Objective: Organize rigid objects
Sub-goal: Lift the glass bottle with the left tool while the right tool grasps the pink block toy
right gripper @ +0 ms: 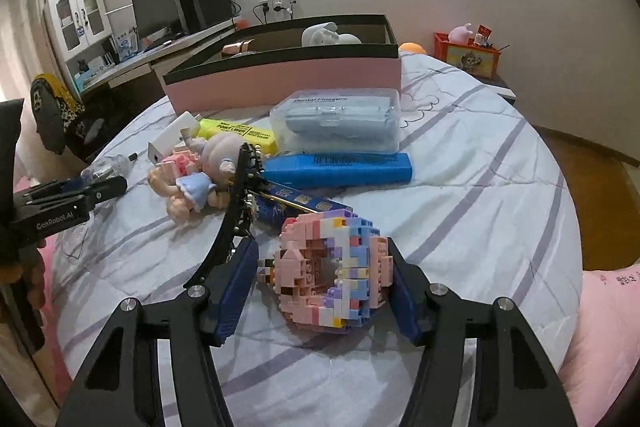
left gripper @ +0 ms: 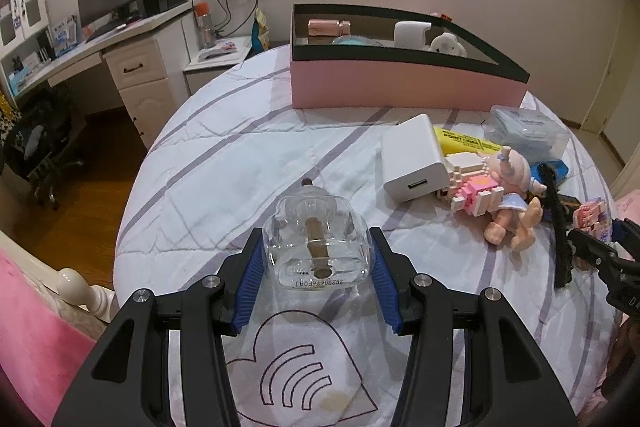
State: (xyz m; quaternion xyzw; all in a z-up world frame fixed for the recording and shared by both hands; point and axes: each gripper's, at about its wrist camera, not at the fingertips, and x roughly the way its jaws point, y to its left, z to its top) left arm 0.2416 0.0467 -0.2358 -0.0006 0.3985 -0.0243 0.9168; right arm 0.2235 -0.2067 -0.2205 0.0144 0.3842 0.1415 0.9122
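Observation:
A clear glass perfume bottle (left gripper: pixel 316 239) lies on the bed between the blue pads of my left gripper (left gripper: pixel 317 251); the pads touch its sides. A pastel brick-built figure (right gripper: pixel 334 267) sits between the pads of my right gripper (right gripper: pixel 322 267), which close on it. The pink storage box (left gripper: pixel 400 79) with a black rim stands at the far side of the bed and holds a pink bottle (left gripper: pixel 328 27), a white item and a small white toy. It also shows in the right wrist view (right gripper: pixel 288 75).
Between grippers and box lie a white charger (left gripper: pixel 414 163), yellow highlighter (left gripper: pixel 464 143), doll (left gripper: pixel 512 195), black hair clip (right gripper: pixel 236 211), blue comb (right gripper: pixel 340 169), dental flosser case (right gripper: pixel 340 119) and a dark blue box (right gripper: pixel 296 203). A desk with monitor stands left.

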